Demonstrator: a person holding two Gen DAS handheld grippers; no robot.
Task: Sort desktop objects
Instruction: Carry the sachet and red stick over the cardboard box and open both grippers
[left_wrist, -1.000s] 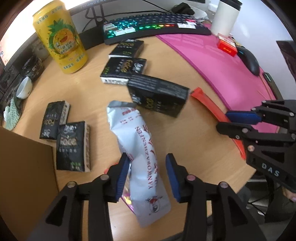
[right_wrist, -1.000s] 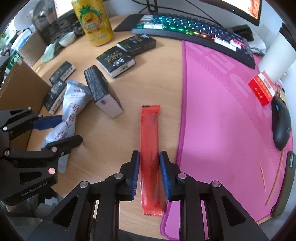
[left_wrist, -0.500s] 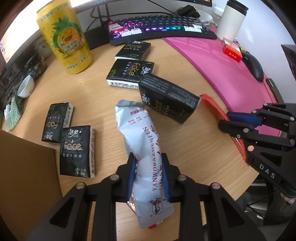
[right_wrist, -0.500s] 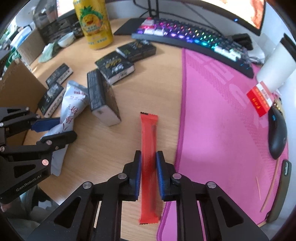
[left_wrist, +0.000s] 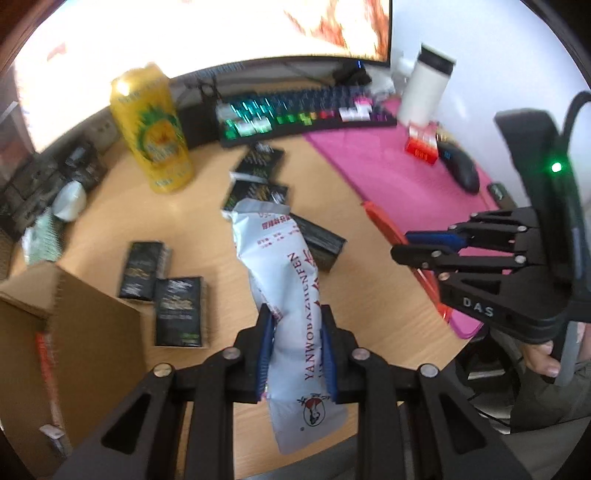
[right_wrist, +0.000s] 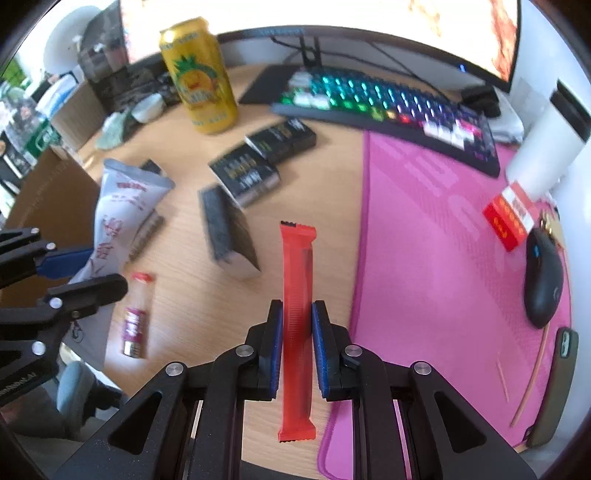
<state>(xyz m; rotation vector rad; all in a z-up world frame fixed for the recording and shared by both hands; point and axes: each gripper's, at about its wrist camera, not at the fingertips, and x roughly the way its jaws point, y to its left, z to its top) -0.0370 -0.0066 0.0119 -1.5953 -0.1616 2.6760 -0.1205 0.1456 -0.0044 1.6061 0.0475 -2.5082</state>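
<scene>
A silver pouch (left_wrist: 280, 266) with red lettering hangs off the desk between the blue pads of my left gripper (left_wrist: 295, 314); its jaws are closing and the pads squeeze it. In the right wrist view the pouch (right_wrist: 118, 206) and left gripper (right_wrist: 92, 271) sit at the left. My right gripper (right_wrist: 297, 310) is shut on a long red snack bar (right_wrist: 297, 258), held off the wooden desk (right_wrist: 184, 295) beside the pink mat (right_wrist: 424, 240). In the left wrist view the right gripper (left_wrist: 424, 243) is at the right, the red bar (left_wrist: 376, 218) partly hidden behind it.
Several black tissue packs (right_wrist: 243, 173) lie mid-desk, one on its edge (right_wrist: 229, 236). A small bottle (right_wrist: 135, 321) lies near the front edge. A cardboard box (left_wrist: 74, 332) stands left. Yellow can (left_wrist: 151, 129), keyboard (right_wrist: 388, 99), mouse (right_wrist: 543, 280), white cup (left_wrist: 424, 92) and red box (right_wrist: 506, 218) ring the back and right.
Both grippers went from open around their packets to shut on them, then rose, lifting the pouch and the red bar. A small bottle now shows where the pouch lay.
</scene>
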